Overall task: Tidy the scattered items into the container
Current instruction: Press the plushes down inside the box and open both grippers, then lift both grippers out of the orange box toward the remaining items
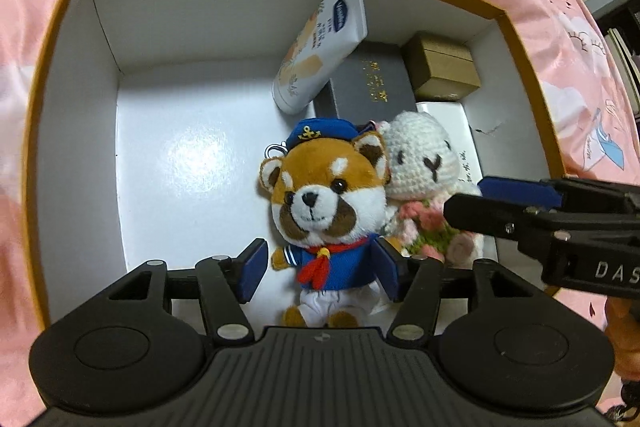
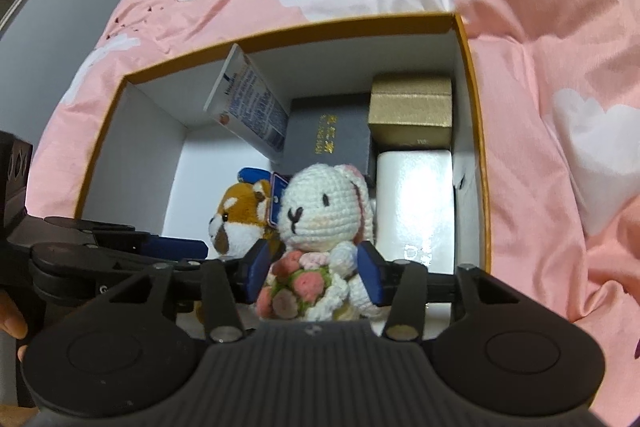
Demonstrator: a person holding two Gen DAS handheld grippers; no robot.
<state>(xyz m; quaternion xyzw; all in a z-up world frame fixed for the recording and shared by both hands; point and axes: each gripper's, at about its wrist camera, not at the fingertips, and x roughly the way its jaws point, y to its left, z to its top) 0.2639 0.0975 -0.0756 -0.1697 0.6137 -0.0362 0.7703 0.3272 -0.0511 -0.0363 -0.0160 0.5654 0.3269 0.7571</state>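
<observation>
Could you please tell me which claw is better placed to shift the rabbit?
Probably right: the right claw straddles the rabbit, while the left claw brackets the panda.

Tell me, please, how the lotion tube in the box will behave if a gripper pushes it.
The tube leans tilted against the box wall, its lower end on the grey case, so a push would probably make it slide or topple flat. Its skin looks smooth, perhaps slippery. It seems soft plastic, likely to dent, not break.
</observation>
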